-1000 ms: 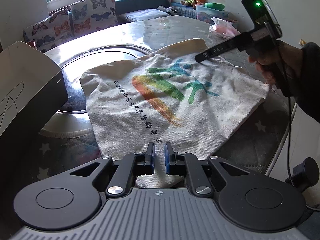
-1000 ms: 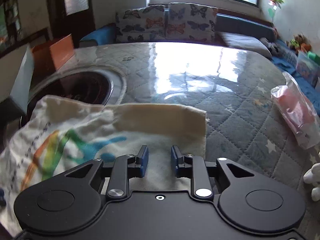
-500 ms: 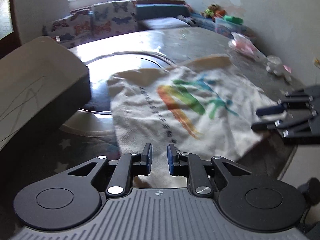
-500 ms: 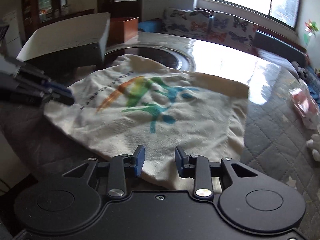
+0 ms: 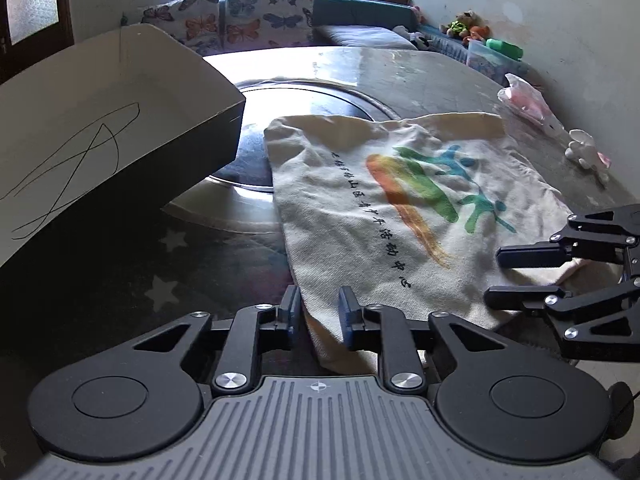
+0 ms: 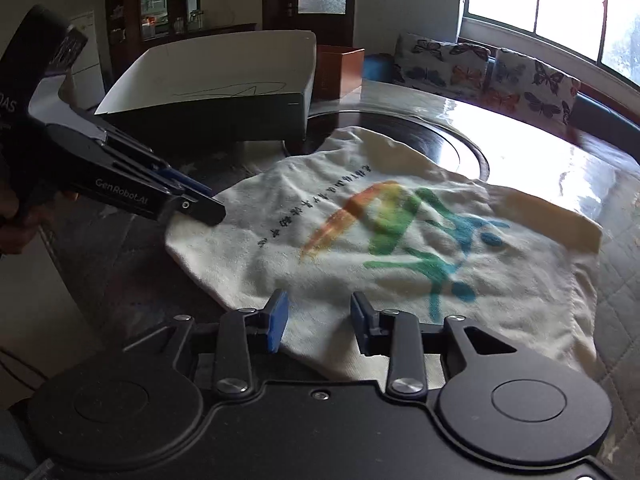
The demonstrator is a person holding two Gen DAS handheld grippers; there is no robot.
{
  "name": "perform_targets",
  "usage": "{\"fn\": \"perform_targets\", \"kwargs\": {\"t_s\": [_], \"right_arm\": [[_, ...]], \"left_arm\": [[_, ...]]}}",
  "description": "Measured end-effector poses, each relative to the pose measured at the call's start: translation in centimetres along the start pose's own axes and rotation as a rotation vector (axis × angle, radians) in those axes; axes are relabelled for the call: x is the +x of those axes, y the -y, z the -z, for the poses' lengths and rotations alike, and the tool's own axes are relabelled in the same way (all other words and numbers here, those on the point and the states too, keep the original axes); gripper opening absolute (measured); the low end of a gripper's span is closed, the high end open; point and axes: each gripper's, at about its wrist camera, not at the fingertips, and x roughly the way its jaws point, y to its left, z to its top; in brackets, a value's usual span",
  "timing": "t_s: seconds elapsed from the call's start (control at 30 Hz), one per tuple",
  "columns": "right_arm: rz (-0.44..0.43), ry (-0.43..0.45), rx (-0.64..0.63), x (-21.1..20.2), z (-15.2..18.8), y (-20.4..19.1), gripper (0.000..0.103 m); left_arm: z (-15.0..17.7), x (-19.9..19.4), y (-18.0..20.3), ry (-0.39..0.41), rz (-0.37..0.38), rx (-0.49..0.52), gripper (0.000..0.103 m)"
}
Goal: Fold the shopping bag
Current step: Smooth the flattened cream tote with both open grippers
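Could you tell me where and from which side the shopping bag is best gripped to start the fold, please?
Probably the two near corners of the shopping bag, taken from the table's near edge. It lies flat, print up, and only that hem overhangs enough to pinch. The left gripper and right gripper are open at those corners.

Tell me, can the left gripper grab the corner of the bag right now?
Probably yes. The left gripper is open, and the bag has its near corner lying right between the fingers with nothing on top of it. The big box sits off to the side, and the right gripper is at the other corner.
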Motion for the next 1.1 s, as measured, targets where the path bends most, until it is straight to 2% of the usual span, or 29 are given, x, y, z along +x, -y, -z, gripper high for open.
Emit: {"fn": "perform_targets", "kwargs": {"t_s": [0.07, 0.1, 0.17, 0.33, 0.4, 0.57, 0.73, 0.8, 0.87, 1.0, 1.1], "right_arm": [[0.050, 0.001, 0.030, -0.2, 0.2, 1.6, 0.040], [0.075, 0.001, 0.044, -0.4, 0.2, 2.3, 0.046], [0.125, 0.001, 0.074, -0.6, 0.4, 3.9, 0.047], [0.250, 0.003, 0.148, -1.2, 0.8, 7.8, 0.047], [0.241, 0.000, 0.146, -1.2, 0.8, 7.7, 0.047], [0.210, -0.006, 0.137, -1.3, 1.0, 7.1, 0.047], [0.180, -0.012, 0.129, -1.4, 1.2, 6.6, 0.049], [0.168, -0.015, 0.125, -1.5, 1.2, 6.4, 0.049], [0.156, -0.017, 0.122, -1.5, 1.3, 6.2, 0.050], [0.131, -0.022, 0.115, -1.6, 1.4, 5.7, 0.051], [0.118, -0.022, 0.111, -1.6, 1.5, 5.3, 0.054]], "left_arm": [[0.0, -0.2, 0.7, -0.005, -0.017, 0.019, 0.011], [0.2, -0.5, 1.0, -0.009, -0.014, 0.023, 0.010], [0.7, -1.0, 1.8, -0.013, -0.003, 0.039, 0.009], [2.6, -3.0, 5.3, -0.032, 0.091, 0.107, 0.008], [3.3, -3.7, 6.9, -0.038, 0.140, 0.141, 0.008], [3.5, -4.0, 8.3, -0.071, 0.285, 0.135, 0.009], [3.2, -4.2, 9.2, -0.070, 0.350, 0.221, 0.012], [2.6, -4.7, 8.9, -0.052, 0.359, 0.242, 0.015], [1.9, -5.5, 7.9, -0.023, 0.364, 0.241, 0.032], [0.3, -5.5, 6.6, 0.043, 0.300, 0.221, 0.032], [-0.9, -2.7, 5.8, 0.049, 0.243, 0.202, 0.028]]}}
